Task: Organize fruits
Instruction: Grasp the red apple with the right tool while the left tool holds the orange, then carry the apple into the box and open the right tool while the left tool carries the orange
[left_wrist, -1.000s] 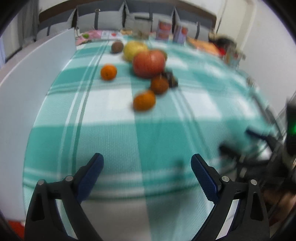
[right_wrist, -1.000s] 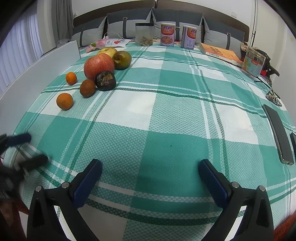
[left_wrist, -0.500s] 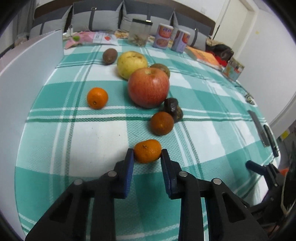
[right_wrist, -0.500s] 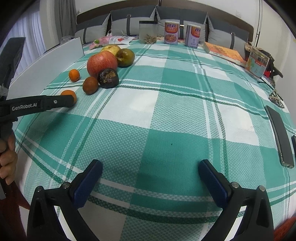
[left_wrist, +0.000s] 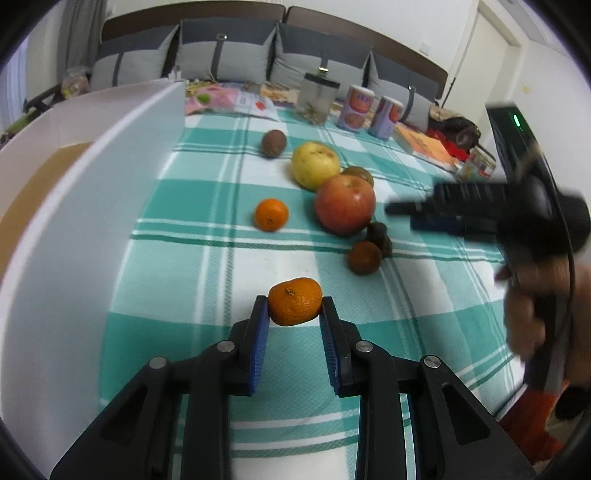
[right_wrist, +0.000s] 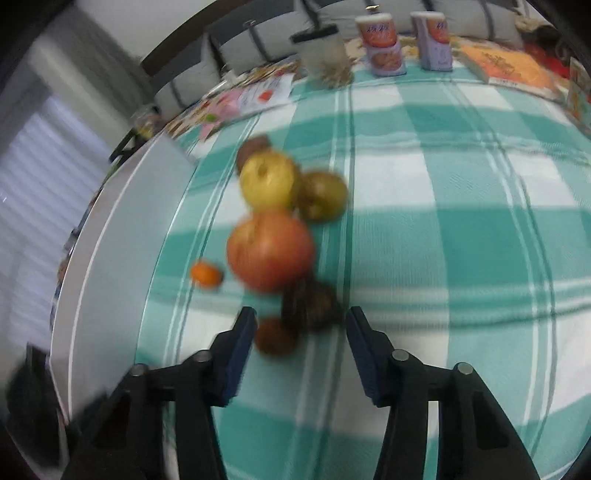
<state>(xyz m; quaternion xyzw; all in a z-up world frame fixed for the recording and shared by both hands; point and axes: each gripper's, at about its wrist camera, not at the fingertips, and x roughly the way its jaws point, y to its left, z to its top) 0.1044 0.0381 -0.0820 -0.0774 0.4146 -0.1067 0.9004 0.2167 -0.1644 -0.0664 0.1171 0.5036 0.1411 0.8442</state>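
My left gripper (left_wrist: 294, 308) is shut on a small orange mandarin (left_wrist: 294, 301), held just above the checked cloth. Beyond it lie a second mandarin (left_wrist: 271, 214), a red apple (left_wrist: 345, 204), a yellow apple (left_wrist: 315, 164), a brown fruit (left_wrist: 364, 257), a dark wrinkled fruit (left_wrist: 379, 235) and a kiwi (left_wrist: 274, 143). My right gripper (right_wrist: 300, 326) is open, its fingers either side of the dark fruit (right_wrist: 309, 304) and brown fruit (right_wrist: 275, 335), with the red apple (right_wrist: 270, 249) just ahead. The right wrist view is blurred. The right gripper also shows in the left wrist view (left_wrist: 424, 216).
A tall white box wall (left_wrist: 92, 206) runs along the left of the table. Two cans (left_wrist: 359, 107), a glass jar (left_wrist: 317, 98) and a book (left_wrist: 424, 146) stand at the far edge. Grey cushions line the back.
My left gripper has lifted the mandarin slightly and swung toward the box side. My right gripper has moved fast to the fruit pile, narrowed its opening, and now frames the dark and brown fruits.
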